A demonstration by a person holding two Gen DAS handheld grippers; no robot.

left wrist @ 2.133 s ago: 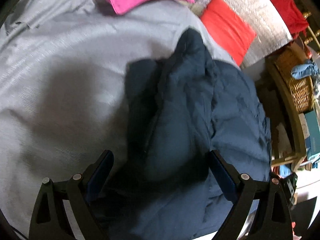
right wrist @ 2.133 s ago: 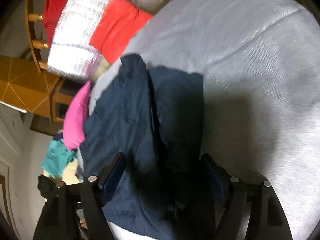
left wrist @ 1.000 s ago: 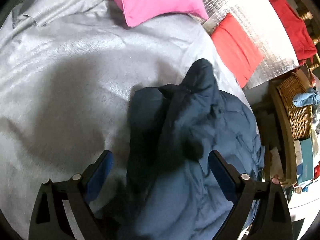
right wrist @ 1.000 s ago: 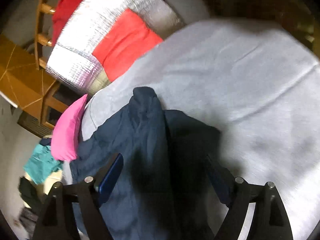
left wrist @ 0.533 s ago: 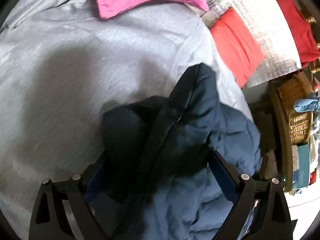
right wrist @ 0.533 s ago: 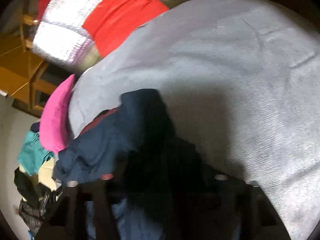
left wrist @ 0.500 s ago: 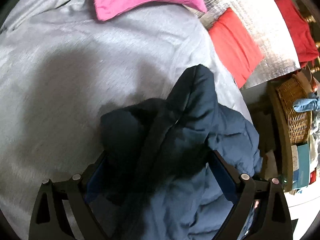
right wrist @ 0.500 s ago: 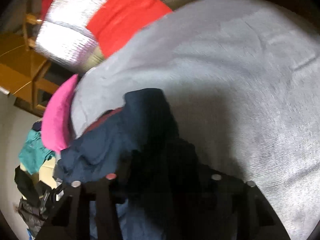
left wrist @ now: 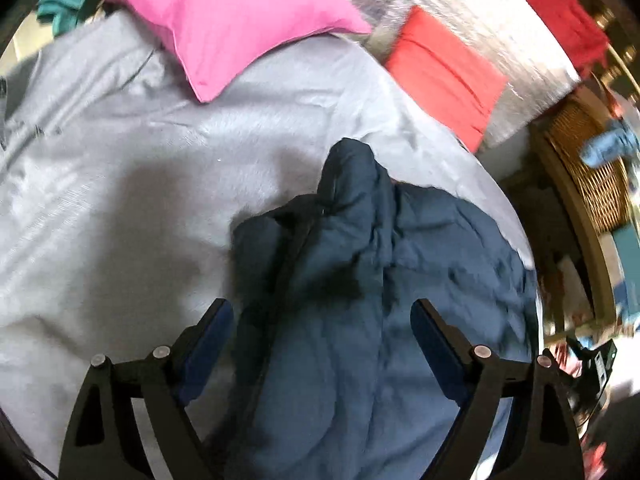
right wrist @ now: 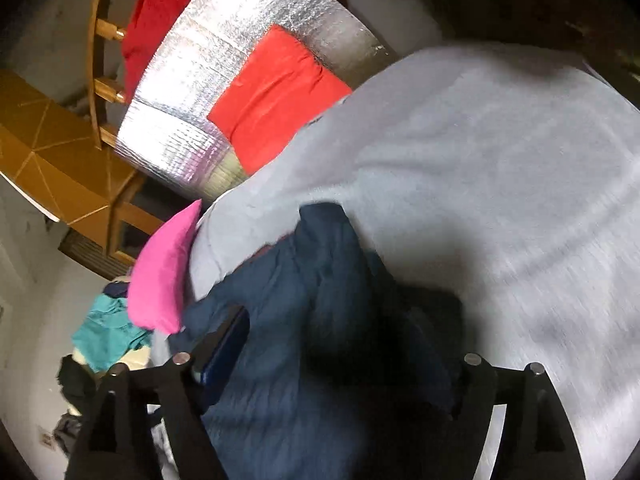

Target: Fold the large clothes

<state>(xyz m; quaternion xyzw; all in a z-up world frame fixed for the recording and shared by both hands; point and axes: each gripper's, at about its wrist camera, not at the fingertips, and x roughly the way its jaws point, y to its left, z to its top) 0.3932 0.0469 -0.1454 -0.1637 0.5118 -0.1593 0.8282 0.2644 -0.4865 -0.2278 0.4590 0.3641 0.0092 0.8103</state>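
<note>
In the left wrist view, a grey bed cover [left wrist: 120, 200] fills the left side, with a pink pillow [left wrist: 224, 16] lying at its far edge. The left gripper [left wrist: 322, 316] hangs above the bed, its jaws spread wide and closing a little; the dark blue padded jacket [left wrist: 360, 320] lies between and beneath them, but the pads do not press on it. The jacket is a bunched heap on the cover, its long axis running from the near edge of the view away from the camera, ending in a narrow raised tip that points toward a red cushion [left wrist: 444, 72] set against a silver quilted sheet [left wrist: 500, 40]. To the right, off the bed, stands a wicker basket [left wrist: 592, 184].

In the right wrist view, a teal garment [right wrist: 108, 328] lies at far left, then the pink pillow [right wrist: 164, 280]. The right gripper [right wrist: 340, 340] has its jaws spread and opening, with the jacket [right wrist: 300, 360] between them; its right finger is lost in shadow, so whether that one touches the cloth I cannot tell. Here too the jacket's narrow tip points away from the camera, up across the grey cover [right wrist: 500, 200].
</note>
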